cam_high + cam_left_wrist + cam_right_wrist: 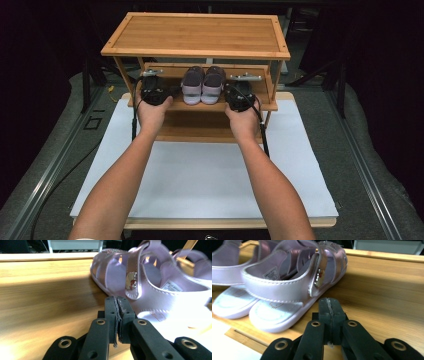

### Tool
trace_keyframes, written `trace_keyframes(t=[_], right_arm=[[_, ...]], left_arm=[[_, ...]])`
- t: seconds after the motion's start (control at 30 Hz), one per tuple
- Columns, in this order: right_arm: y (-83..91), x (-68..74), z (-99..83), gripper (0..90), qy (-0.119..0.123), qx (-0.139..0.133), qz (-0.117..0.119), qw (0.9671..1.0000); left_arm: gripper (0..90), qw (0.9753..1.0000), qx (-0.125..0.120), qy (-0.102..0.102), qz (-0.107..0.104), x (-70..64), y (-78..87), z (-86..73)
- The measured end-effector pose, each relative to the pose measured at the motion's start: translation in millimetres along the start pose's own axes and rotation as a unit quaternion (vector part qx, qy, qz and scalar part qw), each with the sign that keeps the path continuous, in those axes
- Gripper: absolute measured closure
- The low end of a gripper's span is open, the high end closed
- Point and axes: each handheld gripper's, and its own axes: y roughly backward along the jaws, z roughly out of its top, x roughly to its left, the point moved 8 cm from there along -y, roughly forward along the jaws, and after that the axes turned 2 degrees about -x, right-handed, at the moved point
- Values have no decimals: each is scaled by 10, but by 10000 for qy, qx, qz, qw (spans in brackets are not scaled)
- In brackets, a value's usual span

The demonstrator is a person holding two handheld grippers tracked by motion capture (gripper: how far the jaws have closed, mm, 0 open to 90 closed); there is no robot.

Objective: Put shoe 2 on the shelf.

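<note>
With jaws pressed together and empty, the left gripper [152,89] and right gripper [240,95] flank the lilac sandals [202,85] on the shelf [250,106]; grasping likely requires opening first.

Pale lilac sandals [202,85] – pearly sheen – on a honey-brown bamboo rack [196,34] over a white mat [210,175].

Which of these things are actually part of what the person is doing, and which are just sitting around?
In the job:
left sandal
right sandal
left gripper, shut
right gripper, shut
middle shelf of the bamboo rack

Just there:
rack's top shelf
white board
</note>
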Motion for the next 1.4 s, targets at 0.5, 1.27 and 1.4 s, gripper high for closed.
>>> trace_keyframes(t=[0.5,1.27,1.4], right_arm=[[831,54,-340,900,464,-331,343,9978],[1700,-157,-1641,894,281,-255,364,9986],[1618,-210,-1809,889,531,-275,282,9978]], left_arm=[[882,9967,-170,-293,-742,-142,890,-465],[883,9961,331,-499,-649,-162,1495,-1711],[877,9952,494,-601,-592,-81,1435,-1879]])
